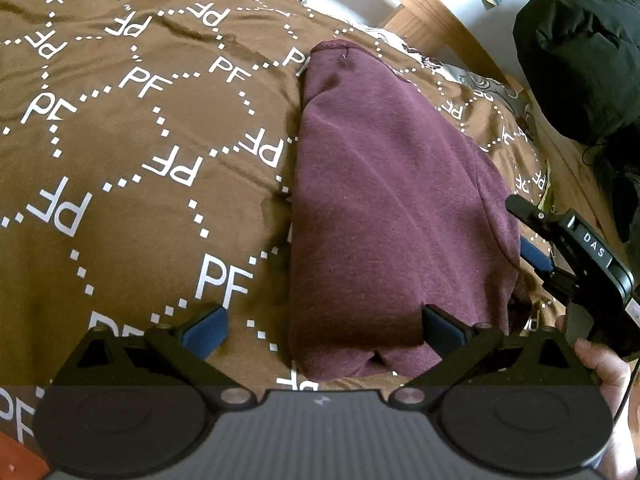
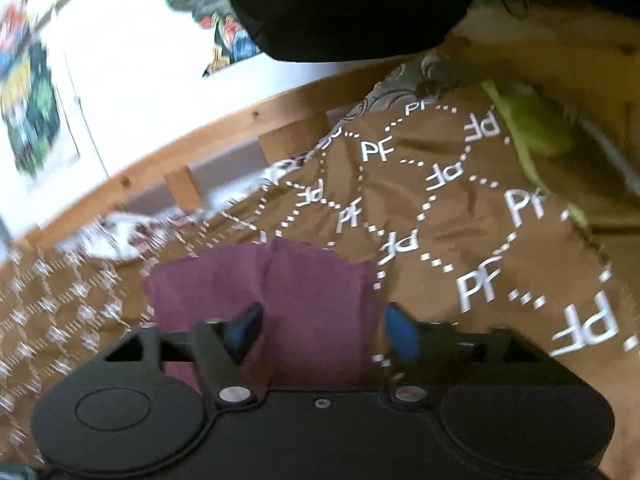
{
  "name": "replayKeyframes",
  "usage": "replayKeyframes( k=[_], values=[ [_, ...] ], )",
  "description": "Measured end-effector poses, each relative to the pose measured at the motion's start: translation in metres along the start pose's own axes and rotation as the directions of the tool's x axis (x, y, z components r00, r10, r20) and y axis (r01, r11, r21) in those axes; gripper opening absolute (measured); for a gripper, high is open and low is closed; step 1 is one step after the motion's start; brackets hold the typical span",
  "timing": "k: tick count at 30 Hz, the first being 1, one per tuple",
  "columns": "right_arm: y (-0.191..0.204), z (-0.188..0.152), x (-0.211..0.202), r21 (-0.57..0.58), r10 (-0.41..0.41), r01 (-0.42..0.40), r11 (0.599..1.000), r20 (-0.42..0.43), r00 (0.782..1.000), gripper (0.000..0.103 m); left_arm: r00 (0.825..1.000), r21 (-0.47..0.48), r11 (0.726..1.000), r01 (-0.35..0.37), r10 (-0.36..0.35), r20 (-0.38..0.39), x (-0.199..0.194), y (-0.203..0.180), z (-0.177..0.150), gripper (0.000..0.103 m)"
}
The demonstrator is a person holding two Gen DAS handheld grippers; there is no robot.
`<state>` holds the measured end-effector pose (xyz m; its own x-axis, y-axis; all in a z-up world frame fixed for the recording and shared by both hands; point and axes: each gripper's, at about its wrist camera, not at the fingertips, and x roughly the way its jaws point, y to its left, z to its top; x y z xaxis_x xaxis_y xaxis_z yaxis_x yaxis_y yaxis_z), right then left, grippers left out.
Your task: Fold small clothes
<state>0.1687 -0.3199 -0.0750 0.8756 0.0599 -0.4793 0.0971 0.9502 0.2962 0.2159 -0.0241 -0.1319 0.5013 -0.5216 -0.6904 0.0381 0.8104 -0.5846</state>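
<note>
A maroon garment (image 1: 384,208) lies folded into a long narrow strip on the brown bedspread (image 1: 140,152) printed with white "PF" letters. My left gripper (image 1: 324,330) is open over its near end, the right blue pad resting at the cloth's edge, the left pad over bare bedspread. My right gripper (image 1: 536,256) shows at the garment's right side in the left wrist view. In the right wrist view my right gripper (image 2: 322,330) is open, its blue pads straddling the maroon garment (image 2: 304,288) from above. This view is motion-blurred.
A wooden bed frame (image 1: 424,8) runs along the far side by a white wall. A black bag (image 1: 580,60) hangs at the far right. A green cloth (image 2: 532,128) lies near the bedspread's far corner. Colourful posters (image 2: 28,112) hang on the wall.
</note>
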Motion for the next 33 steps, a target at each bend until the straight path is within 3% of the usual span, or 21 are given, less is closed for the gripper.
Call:
replayKeyframes(
  k=[4,8,11,18,30,33],
  values=[
    [0.002,0.004,0.010,-0.010,0.020,-0.020,1.000,0.008,1.000,0.084,1.000,0.002,1.000,0.002,-0.002,0.002,0.000,0.000,0.000,0.103],
    [-0.002,0.009,0.036,-0.083,-0.004,0.003,0.997,-0.016,1.000,0.084,1.000,0.005,1.000,0.004,-0.004,0.003,0.000,0.001,-0.001,0.103],
    [-0.012,0.003,0.042,-0.020,-0.006,0.005,1.000,-0.036,0.999,0.082,1.000,0.008,1.000,0.004,-0.004,0.004,0.001,0.000,-0.001,0.103],
    [0.000,0.001,0.039,-0.083,-0.002,0.000,0.997,-0.027,1.000,0.060,1.000,0.009,1.000,0.005,-0.005,0.004,0.002,-0.001,-0.001,0.103],
    [-0.009,-0.003,0.045,-0.005,-0.008,0.007,1.000,-0.055,0.998,0.064,1.000,0.011,1.000,0.004,-0.004,0.007,0.003,-0.001,-0.001,0.103],
    [-0.016,-0.002,0.044,0.065,0.011,-0.007,0.998,-0.060,0.998,0.058,1.000,0.013,1.000,0.004,-0.004,0.008,0.003,-0.002,-0.001,0.103]
  ],
)
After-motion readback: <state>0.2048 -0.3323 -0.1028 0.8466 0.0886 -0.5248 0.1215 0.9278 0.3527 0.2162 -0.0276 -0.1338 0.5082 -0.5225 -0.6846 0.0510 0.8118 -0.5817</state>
